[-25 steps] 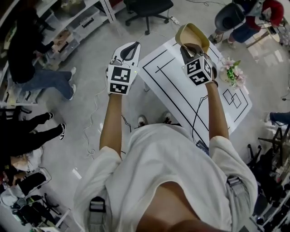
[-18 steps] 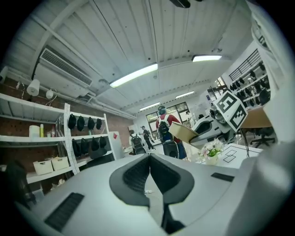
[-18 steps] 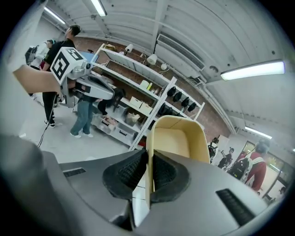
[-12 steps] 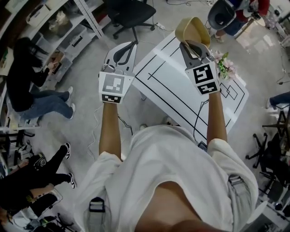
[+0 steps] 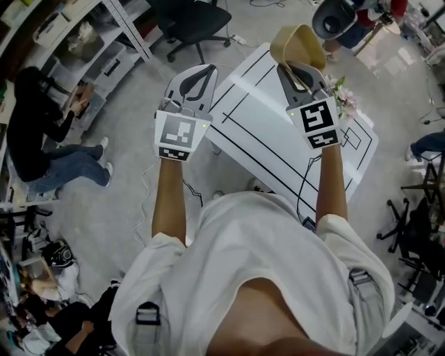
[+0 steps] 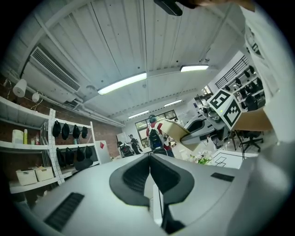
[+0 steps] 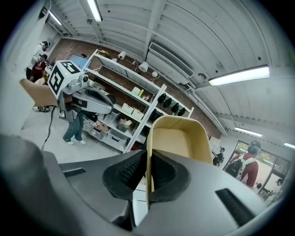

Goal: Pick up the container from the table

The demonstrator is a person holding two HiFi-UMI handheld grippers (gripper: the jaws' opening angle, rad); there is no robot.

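A tan plastic container (image 5: 297, 45) hangs in the air above the white table (image 5: 264, 128). My right gripper (image 5: 295, 68) is shut on its near rim, and the thin wall (image 7: 147, 152) stands edge-on between the dark pads in the right gripper view, with the open tub (image 7: 180, 138) beyond it. To the left, off the table's edge and over the floor, my left gripper (image 5: 199, 72) is held at about the same height. Its jaws meet at the tips (image 6: 150, 159) with nothing between them. The left gripper view also shows the container (image 6: 177, 131).
Black line patterns mark the table, and a small bunch of flowers (image 5: 345, 99) lies on it to the right of the container. An office chair (image 5: 191, 21) and shelving (image 5: 90, 49) stand beyond the left gripper. People (image 5: 42, 132) sit at the left, and cables cross the floor.
Both grippers have come up higher over the scene, and the container has stayed in the right one. The left gripper remains shut and empty.
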